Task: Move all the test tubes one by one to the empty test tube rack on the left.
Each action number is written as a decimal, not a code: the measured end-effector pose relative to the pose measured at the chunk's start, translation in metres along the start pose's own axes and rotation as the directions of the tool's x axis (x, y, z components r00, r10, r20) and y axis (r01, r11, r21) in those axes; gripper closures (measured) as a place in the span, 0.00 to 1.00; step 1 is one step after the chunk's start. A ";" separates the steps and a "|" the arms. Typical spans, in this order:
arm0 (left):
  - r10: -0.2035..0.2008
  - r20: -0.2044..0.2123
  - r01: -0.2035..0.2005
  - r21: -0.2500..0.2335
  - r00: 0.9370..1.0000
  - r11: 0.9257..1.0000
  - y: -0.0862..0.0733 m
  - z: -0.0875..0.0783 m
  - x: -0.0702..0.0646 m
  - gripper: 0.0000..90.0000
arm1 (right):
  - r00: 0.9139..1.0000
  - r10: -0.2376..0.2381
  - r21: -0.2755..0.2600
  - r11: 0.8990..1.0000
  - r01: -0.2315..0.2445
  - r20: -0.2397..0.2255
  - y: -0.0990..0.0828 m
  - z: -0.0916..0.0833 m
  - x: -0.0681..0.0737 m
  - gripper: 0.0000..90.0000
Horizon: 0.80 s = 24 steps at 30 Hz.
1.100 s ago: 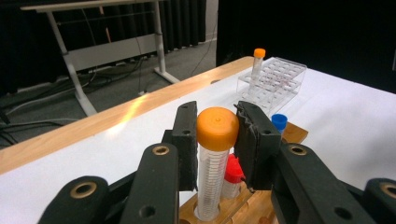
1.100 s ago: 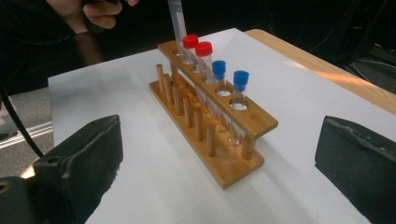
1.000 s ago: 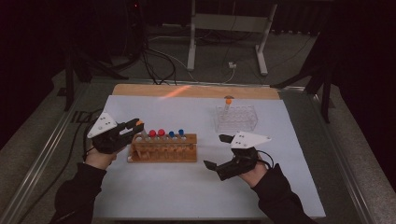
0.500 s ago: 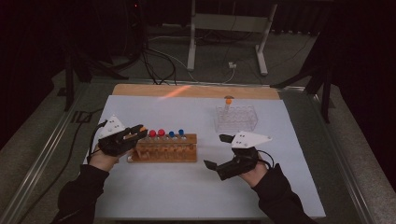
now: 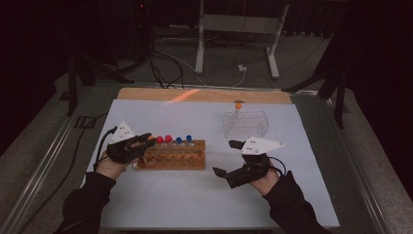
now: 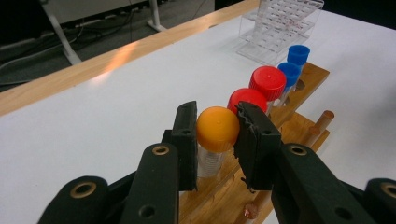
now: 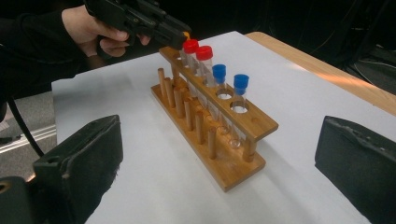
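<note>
Clamping an orange-capped tube [image 6: 217, 135] at the wooden rack's [image 5: 170, 158] left end, the left claw [image 6: 215, 140] grips its cap. Red- and blue-capped tubes stand beside it. Nearer the bench's [image 5: 195, 200] right edge, the right claw [image 5: 229, 158] hangs wide open.

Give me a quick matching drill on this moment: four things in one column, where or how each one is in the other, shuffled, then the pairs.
Things:
1. orange-capped tube
2. blue-capped tubes
3. clear plastic rack
4. right gripper

States:
A. open, hovering over the white table beside the wooden rack
B. far side of the table, one orange-capped tube in it
C. pinched at the cap between the left gripper's jaws
D. standing in the wooden rack, next to the red-capped tubes

Pairs: 1-C, 2-D, 3-B, 4-A
</note>
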<state>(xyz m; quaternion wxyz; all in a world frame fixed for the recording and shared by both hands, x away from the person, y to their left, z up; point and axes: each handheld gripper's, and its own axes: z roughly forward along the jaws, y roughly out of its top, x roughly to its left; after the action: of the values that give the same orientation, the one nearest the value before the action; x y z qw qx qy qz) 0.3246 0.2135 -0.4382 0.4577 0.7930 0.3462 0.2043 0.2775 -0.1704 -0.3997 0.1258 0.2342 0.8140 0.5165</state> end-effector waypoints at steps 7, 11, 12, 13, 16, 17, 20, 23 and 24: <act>-0.020 0.012 0.020 0.018 1.000 1.000 -0.002 0.003 0.003 0.79 | 1.000 0.001 -0.002 1.000 -0.001 0.004 0.001 -0.001 -0.001 0.01; -0.025 0.019 0.025 0.018 1.000 1.000 -0.002 0.003 0.003 0.78 | 1.000 0.002 -0.004 1.000 -0.002 0.005 0.001 -0.002 -0.002 0.01; -0.028 0.024 0.027 0.017 0.999 0.999 -0.002 0.003 0.004 0.78 | 1.000 0.001 -0.005 1.000 -0.001 0.007 0.001 -0.002 -0.002 0.01; -0.028 0.037 0.027 0.010 0.999 1.000 -0.002 0.002 0.004 0.75 | 1.000 0.002 -0.005 1.000 -0.002 0.009 0.001 -0.002 -0.002 0.01; -0.023 0.053 0.023 -0.006 0.998 1.000 0.000 -0.003 0.004 0.63 | 1.000 0.006 -0.010 1.000 -0.006 0.010 0.001 -0.003 -0.003 0.01; -0.025 0.050 0.026 -0.014 0.998 1.000 0.001 -0.005 0.004 0.58 | 1.000 0.011 -0.015 1.000 -0.011 0.010 0.001 -0.003 -0.003 0.01; -0.026 0.068 0.029 -0.047 0.997 0.998 0.004 -0.013 0.005 0.40 | 1.000 0.017 -0.026 1.000 -0.017 0.016 0.002 -0.005 -0.005 0.01; -0.014 0.094 0.022 -0.082 0.996 0.996 0.007 -0.019 0.003 0.23 | 0.999 0.004 -0.036 0.999 -0.003 0.042 0.003 -0.009 -0.009 0.01; -0.009 0.120 0.021 -0.099 0.993 0.995 0.008 -0.021 0.003 0.18 | 0.998 -0.013 -0.036 0.999 0.015 0.060 0.003 -0.009 -0.011 0.01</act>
<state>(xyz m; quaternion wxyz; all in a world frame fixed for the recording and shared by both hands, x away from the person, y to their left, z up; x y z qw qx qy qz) 0.3155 0.2255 -0.4209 0.5184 0.7772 0.3134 0.1702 0.2831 -0.1821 -0.3933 0.1582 0.2414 0.8019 0.5231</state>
